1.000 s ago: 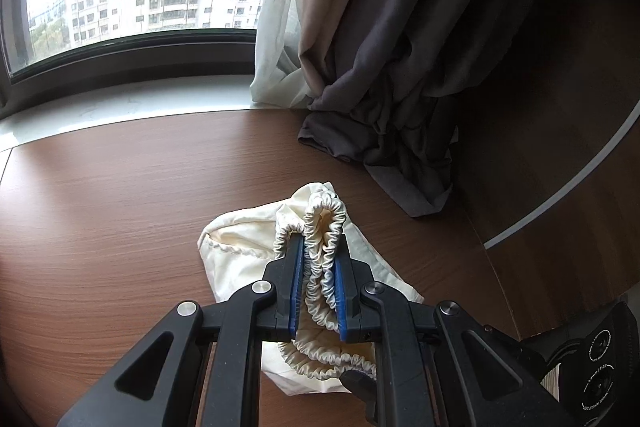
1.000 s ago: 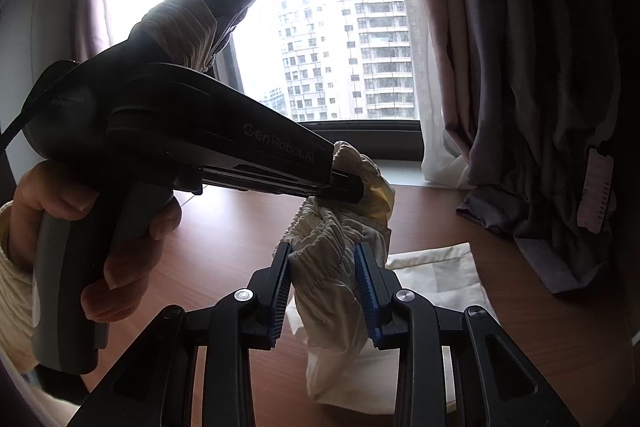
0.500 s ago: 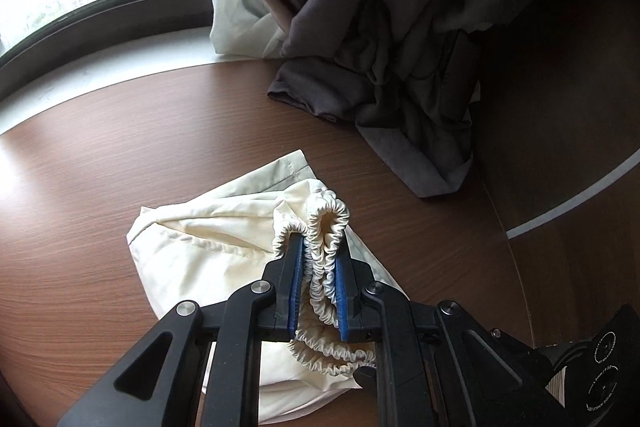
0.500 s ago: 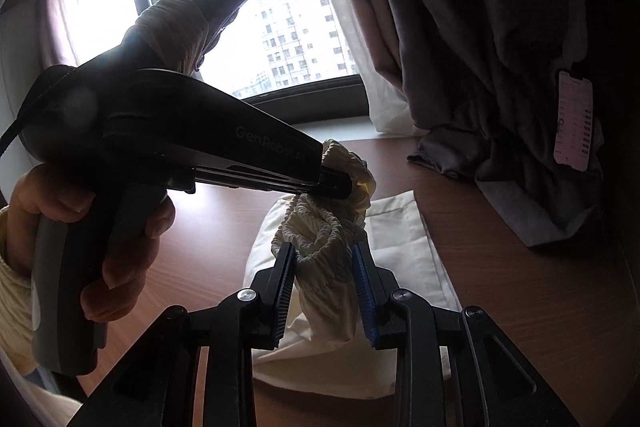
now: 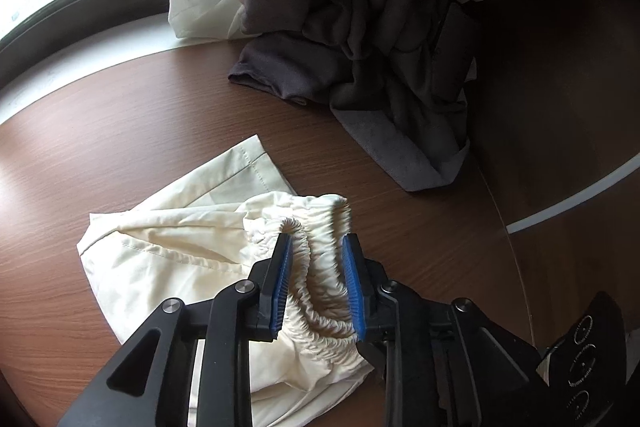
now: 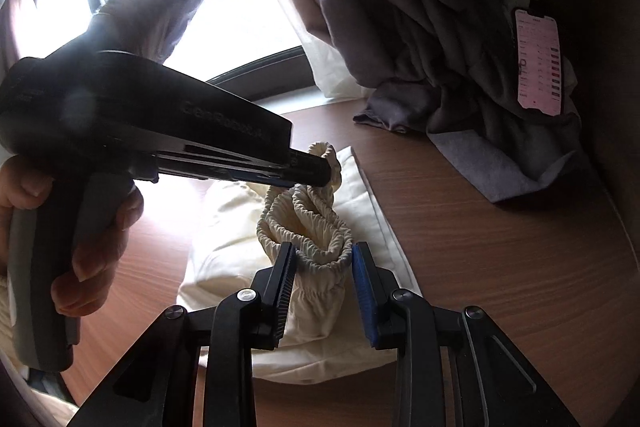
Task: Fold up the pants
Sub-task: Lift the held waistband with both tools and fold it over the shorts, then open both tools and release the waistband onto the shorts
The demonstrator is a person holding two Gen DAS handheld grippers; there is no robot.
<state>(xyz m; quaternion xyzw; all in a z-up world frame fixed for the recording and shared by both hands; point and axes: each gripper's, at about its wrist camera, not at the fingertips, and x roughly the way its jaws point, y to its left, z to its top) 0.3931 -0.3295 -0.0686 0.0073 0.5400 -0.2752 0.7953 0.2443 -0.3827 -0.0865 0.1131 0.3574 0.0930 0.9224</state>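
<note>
left gripper (image 5: 318, 241): jaws just been opening, elastic waistband sitting loose between them | right gripper (image 6: 324, 253): gripping the bunched waistband | cream pants (image 5: 168, 247): lying folded on the wooden table (image 5: 120, 131), near the dark curtain (image 5: 360, 27)

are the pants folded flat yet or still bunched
Still bunched: the pants lie doubled on the table, waistband standing up crumpled.

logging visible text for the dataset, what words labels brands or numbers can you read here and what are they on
"GenRobot.A": embossed on the side of the left gripper's black body, faint; the last letters are unclear.
Phone screen leaning against the grey curtain: pink page with rows of text, too small to read.
Round markings on the black device at the lower right of the left wrist view: too small and blurred to read.
</note>
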